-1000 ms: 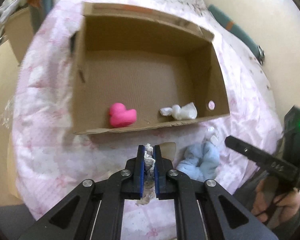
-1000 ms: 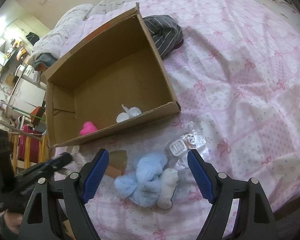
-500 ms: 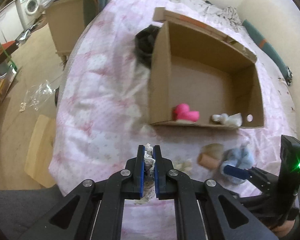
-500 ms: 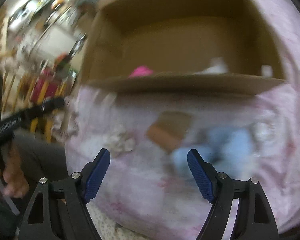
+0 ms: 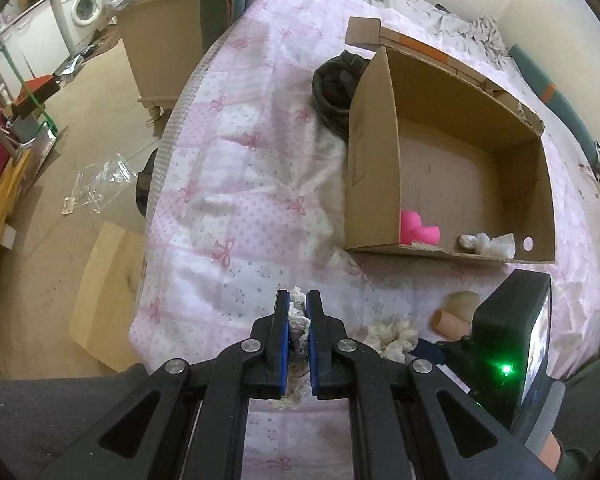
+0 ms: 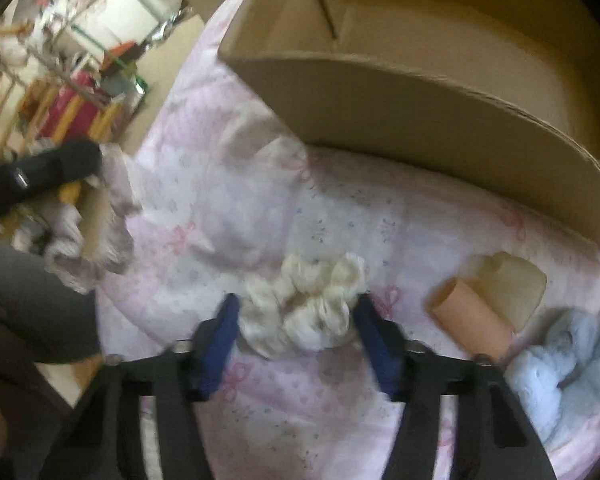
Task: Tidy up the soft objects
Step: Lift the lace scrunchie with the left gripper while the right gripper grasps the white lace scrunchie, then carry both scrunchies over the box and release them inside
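Pink bedspread (image 5: 236, 184), unlabelled cardboard box (image 5: 374, 176)

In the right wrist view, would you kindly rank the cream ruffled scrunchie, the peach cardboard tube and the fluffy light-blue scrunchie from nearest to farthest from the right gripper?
1. Cream ruffled scrunchie, between the open right gripper fingers.
2. Peach cardboard tube, to the right.
3. Fluffy light-blue scrunchie, far right edge.

My right gripper (image 6: 298, 322) now sits low over the bed, its open jaws on either side of the cream scrunchie (image 6: 308, 300), where a second ago they framed the blue plush (image 6: 560, 368). My left gripper (image 5: 298, 314) now sits back and to the left, so the cardboard box (image 5: 374, 168) now lies to my right, and the washing machine (image 5: 85, 3) is newly in sight.
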Demonstrator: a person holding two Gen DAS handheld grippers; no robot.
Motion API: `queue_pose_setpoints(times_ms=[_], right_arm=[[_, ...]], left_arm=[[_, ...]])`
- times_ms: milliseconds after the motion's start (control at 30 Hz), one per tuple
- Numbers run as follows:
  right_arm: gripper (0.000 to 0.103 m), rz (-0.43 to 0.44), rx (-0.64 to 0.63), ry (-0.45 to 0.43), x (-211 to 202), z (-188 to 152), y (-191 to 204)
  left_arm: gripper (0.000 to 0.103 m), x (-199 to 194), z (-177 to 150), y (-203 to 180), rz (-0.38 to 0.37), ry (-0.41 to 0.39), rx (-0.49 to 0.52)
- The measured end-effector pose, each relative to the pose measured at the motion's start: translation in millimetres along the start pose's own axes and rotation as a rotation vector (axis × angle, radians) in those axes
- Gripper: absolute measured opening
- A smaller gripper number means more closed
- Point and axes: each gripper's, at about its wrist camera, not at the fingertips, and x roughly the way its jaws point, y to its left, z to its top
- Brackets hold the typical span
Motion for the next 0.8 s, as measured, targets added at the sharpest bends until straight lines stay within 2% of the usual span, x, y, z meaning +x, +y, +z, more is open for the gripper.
queue_pose_setpoints(times_ms=[67,167,433,633,800], right_arm=[[0.034,0.002,0.002,-0.009,-3,0,-2],[0.026,0.032,0.011,-0.02,-11,-3,-9],[0.025,0.091,0.052,-0.073,-44,-23,-39],[0.025,0.103,0.088,-0.152,-95,-32,-70],[0.025,0.121,0.146,-0.251,-141,-40,-99]], left_arm=[[0.007,-1,1,-2,-0.005,-0.002,0.002],[0.007,-1,1,-6,-0.007,-0.006,0.009],[0.007,4,1,-13,-0.009,0.011,0.015],[0.007,2,1,-28,-0.01,-0.012,0.045],[0.007,3,3,-39,-0.015,-0.022,0.043]])
